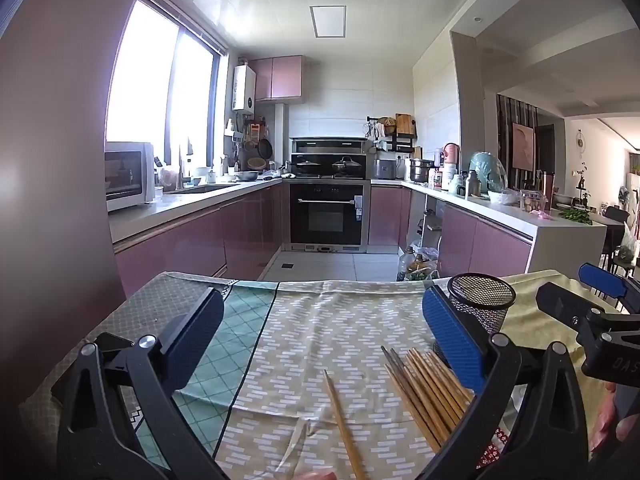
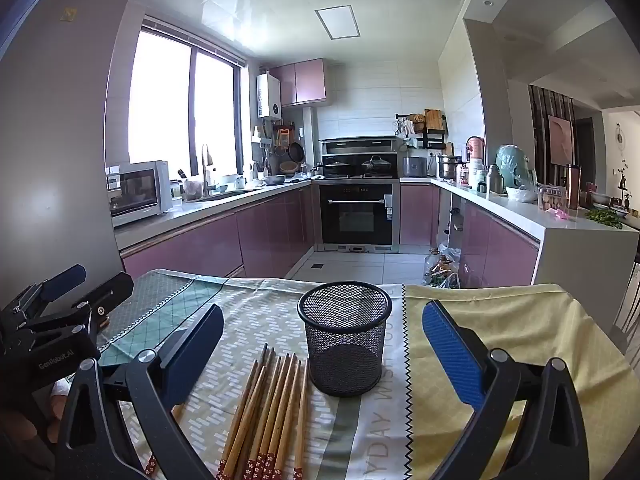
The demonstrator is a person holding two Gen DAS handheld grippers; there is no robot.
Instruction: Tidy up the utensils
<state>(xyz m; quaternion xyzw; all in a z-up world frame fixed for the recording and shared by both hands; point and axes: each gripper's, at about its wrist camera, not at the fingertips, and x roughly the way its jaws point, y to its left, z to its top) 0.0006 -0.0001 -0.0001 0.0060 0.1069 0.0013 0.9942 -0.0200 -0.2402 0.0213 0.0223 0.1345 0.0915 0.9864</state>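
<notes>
Several wooden chopsticks point(image 2: 268, 408) lie side by side on the patterned tablecloth point(image 2: 256, 320), just left of a black mesh cup point(image 2: 345, 340) that stands upright and looks empty. In the left wrist view the bundle of chopsticks point(image 1: 424, 392) lies near the right finger, one single chopstick point(image 1: 344, 428) lies apart to its left, and the mesh cup point(image 1: 482, 300) stands behind the right finger. My left gripper point(image 1: 324, 344) is open and empty above the cloth. My right gripper point(image 2: 324, 344) is open and empty, its fingers on either side of the cup and chopsticks.
The table's far edge point(image 2: 280, 278) drops to a tiled kitchen floor. Pink cabinets, an oven point(image 2: 356, 216) and cluttered counters stand beyond. A yellow cloth point(image 2: 520, 328) covers the table's right part. The other gripper shows at each view's side edge.
</notes>
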